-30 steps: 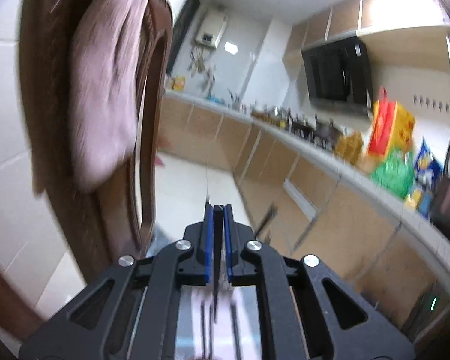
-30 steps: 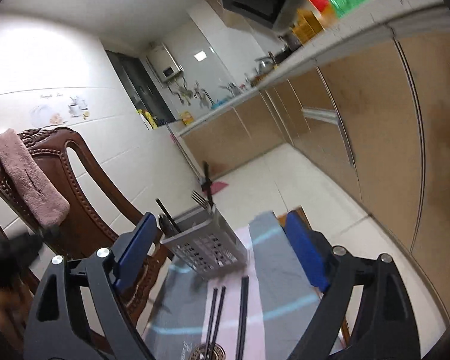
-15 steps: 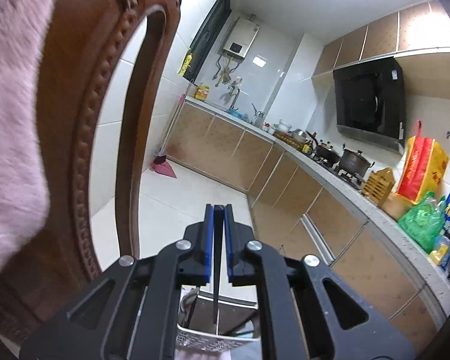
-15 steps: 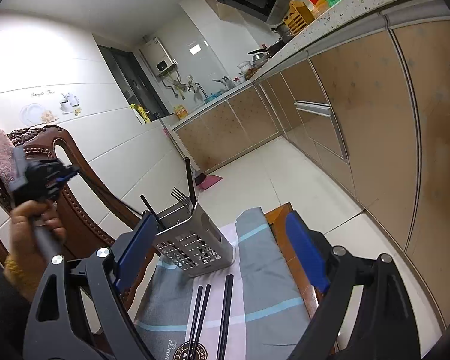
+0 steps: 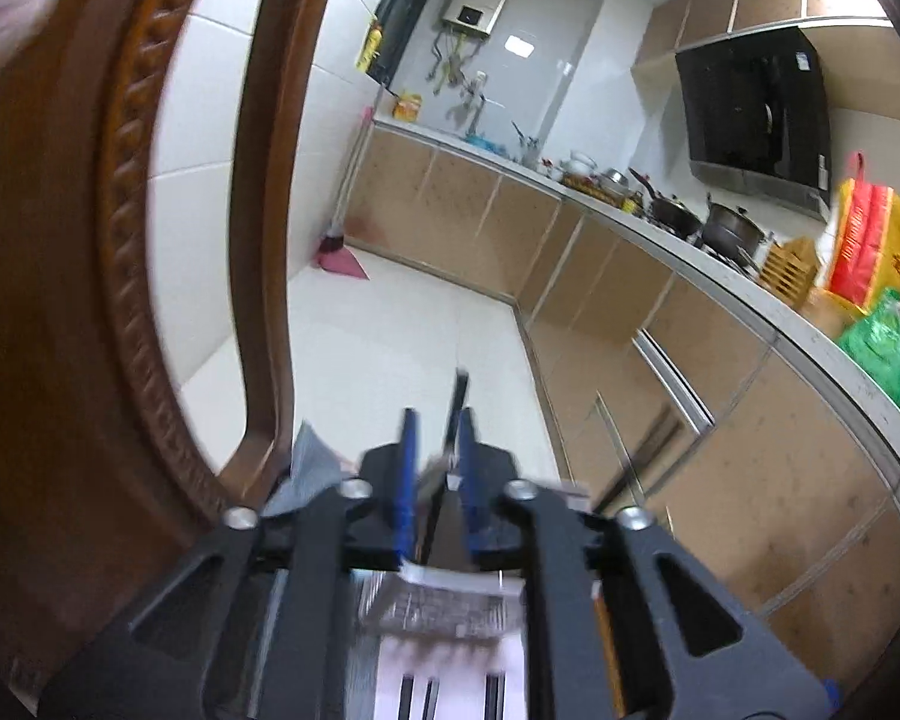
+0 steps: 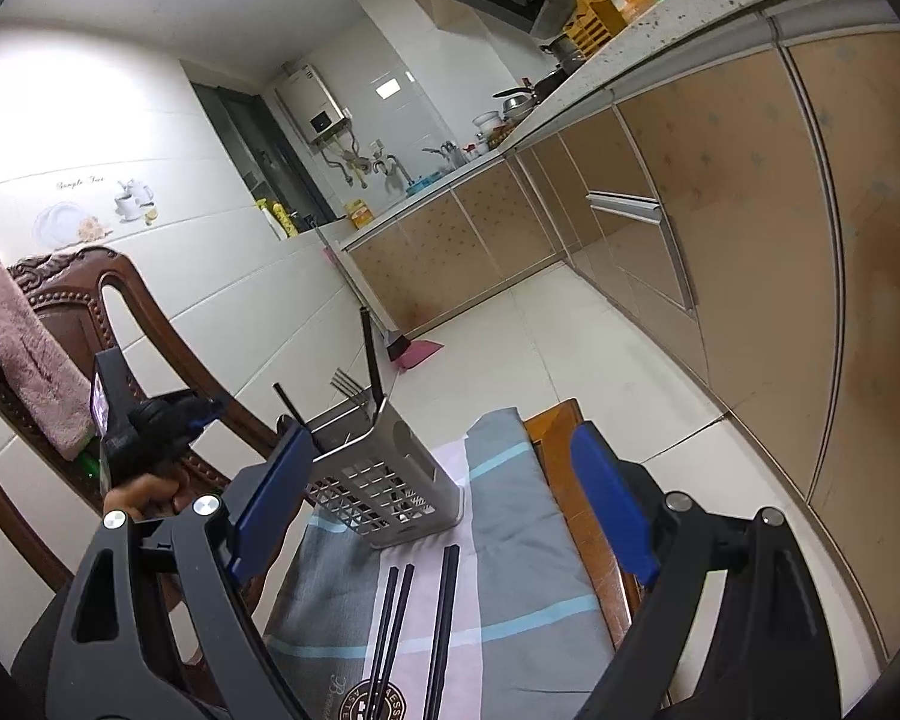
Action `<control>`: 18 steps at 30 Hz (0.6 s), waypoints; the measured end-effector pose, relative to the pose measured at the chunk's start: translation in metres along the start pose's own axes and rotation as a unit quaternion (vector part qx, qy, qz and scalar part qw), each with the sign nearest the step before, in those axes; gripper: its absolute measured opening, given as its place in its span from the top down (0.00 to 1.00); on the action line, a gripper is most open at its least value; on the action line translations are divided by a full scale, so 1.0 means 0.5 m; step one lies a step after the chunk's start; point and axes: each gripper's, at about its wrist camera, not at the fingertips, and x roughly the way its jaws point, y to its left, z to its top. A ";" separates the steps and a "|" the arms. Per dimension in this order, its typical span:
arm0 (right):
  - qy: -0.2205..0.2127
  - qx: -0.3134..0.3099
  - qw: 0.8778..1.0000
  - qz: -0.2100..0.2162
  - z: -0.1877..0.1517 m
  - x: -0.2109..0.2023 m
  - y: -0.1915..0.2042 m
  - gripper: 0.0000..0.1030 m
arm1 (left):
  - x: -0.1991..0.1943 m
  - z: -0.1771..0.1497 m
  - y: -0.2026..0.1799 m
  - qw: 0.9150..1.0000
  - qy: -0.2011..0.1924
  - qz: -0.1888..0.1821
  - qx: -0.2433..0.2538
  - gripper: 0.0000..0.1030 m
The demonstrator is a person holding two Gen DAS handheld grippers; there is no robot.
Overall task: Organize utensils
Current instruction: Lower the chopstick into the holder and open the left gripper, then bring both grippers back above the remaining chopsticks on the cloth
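Note:
A grey perforated utensil basket (image 6: 384, 480) stands on a grey and pink cloth (image 6: 504, 546), holding a fork (image 6: 349, 387) and black sticks. Three black chopsticks (image 6: 417, 624) lie on the cloth in front of it. My left gripper (image 5: 435, 438) is just above the basket (image 5: 444, 600); its blue pads stand slightly apart with a black chopstick (image 5: 455, 414) upright between them, resting against the right pad. The left gripper also shows in the right wrist view (image 6: 204, 408), left of the basket. My right gripper (image 6: 444, 480) is open and empty, over the cloth near the basket.
A carved wooden chair (image 6: 78, 300) with a pink towel (image 6: 24, 360) stands left of the table. The wooden table edge (image 6: 576, 510) runs at the right of the cloth. Kitchen cabinets (image 6: 720, 228) and tiled floor lie beyond.
My left gripper has come down over the basket and its pads have parted from the chopstick, which now stands in the basket. The right gripper has barely moved.

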 end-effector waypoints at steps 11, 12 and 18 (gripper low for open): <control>0.046 -0.090 0.995 -0.009 -0.064 0.009 0.084 0.17 | -0.263 -0.263 0.032 0.996 0.065 0.001 0.066 0.23; 0.050 -0.100 0.994 -0.011 -0.075 0.007 0.092 0.17 | -0.280 -0.291 0.035 0.995 0.072 -0.001 0.071 0.23; 0.075 -0.131 0.988 -0.030 -0.172 -0.034 0.104 0.17 | -0.317 -0.386 0.040 0.991 0.098 0.008 0.091 0.23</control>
